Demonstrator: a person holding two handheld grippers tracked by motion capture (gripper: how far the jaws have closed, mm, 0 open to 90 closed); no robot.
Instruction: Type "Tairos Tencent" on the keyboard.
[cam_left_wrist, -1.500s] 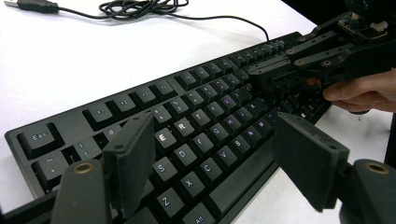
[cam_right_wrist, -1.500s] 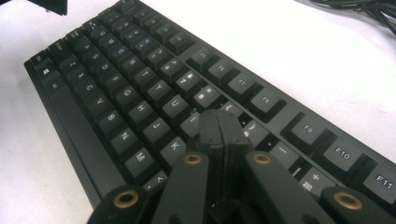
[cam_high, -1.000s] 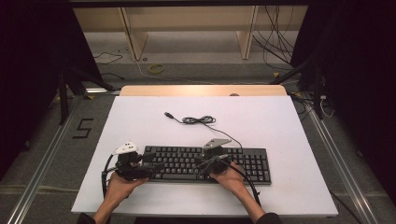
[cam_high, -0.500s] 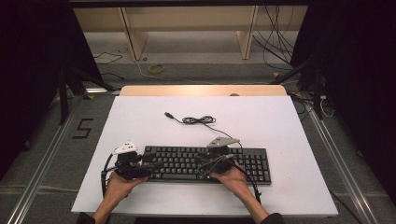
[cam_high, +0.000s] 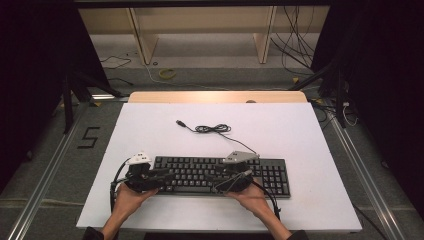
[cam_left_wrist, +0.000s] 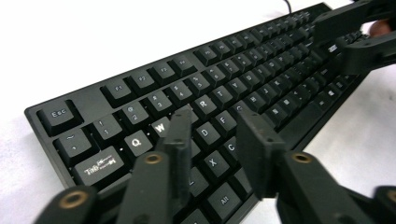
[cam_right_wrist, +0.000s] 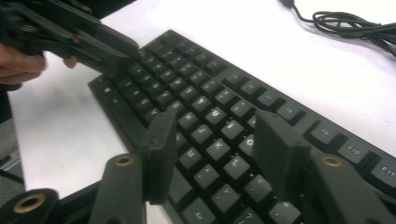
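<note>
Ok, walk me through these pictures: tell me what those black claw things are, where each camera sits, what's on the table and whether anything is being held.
No robot here: a person holds a hand-held two-jaw gripper in each hand. The high view looks down from above the person's side of the white table; the left gripper is on the left, the right gripper on the right. The other two pictures come from cameras riding on the grippers, looking along their own black jaws.

On the table lies a black keyboard, its cable loosely coiled behind it.

Both grippers hover over the keys: the left gripper near the Q-W-R end, the right gripper further along. The left jaws have just been closing, the right jaws opening. Both stand apart with only keys showing below the gap; nothing is gripped.
</note>
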